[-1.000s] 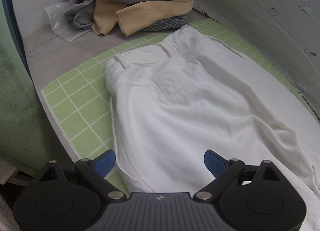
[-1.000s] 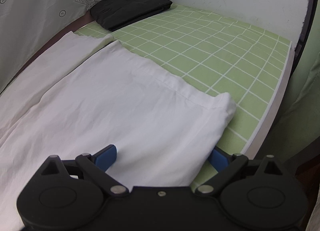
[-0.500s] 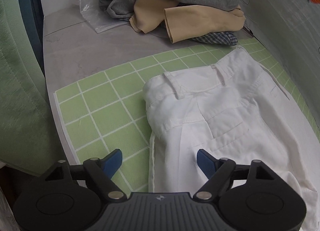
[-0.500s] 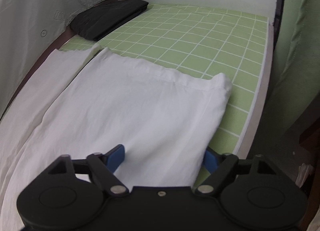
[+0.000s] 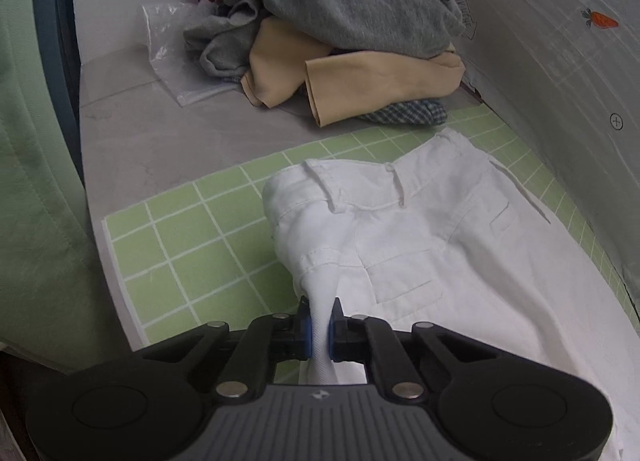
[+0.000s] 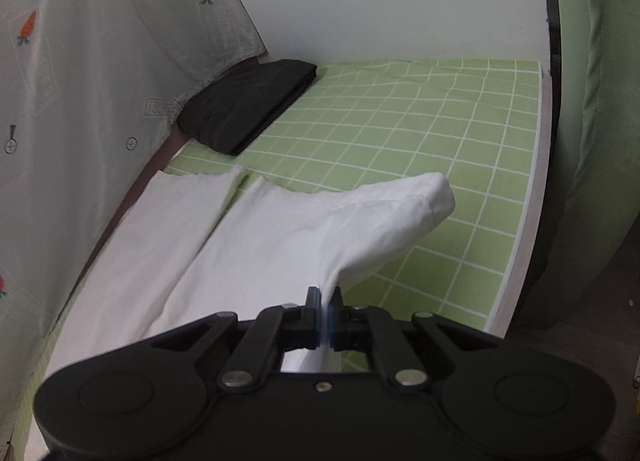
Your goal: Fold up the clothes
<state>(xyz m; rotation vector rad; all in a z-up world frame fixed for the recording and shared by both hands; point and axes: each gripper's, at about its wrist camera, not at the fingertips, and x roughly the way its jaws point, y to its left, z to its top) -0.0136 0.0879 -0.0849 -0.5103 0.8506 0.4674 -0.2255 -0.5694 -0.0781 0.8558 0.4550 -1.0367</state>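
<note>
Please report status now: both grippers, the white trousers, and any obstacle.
Left gripper shut on white trousers near waistband. Right gripper shut on leg edge, lifted. Nothing in the way on green mat.

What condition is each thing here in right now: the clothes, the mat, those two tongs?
White trousers: spread flat, near edge pinched up.
Left tongs: shut on trousers near the waist.
Right tongs: shut on a trouser leg.
Clothes pile: unfolded, heaped.
Black garment: folded.
Green mat: flat, slightly rippled.

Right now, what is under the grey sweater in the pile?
Under the grey sweater lie a tan garment and a checked cloth. Anything deeper in the pile is covered.
</note>
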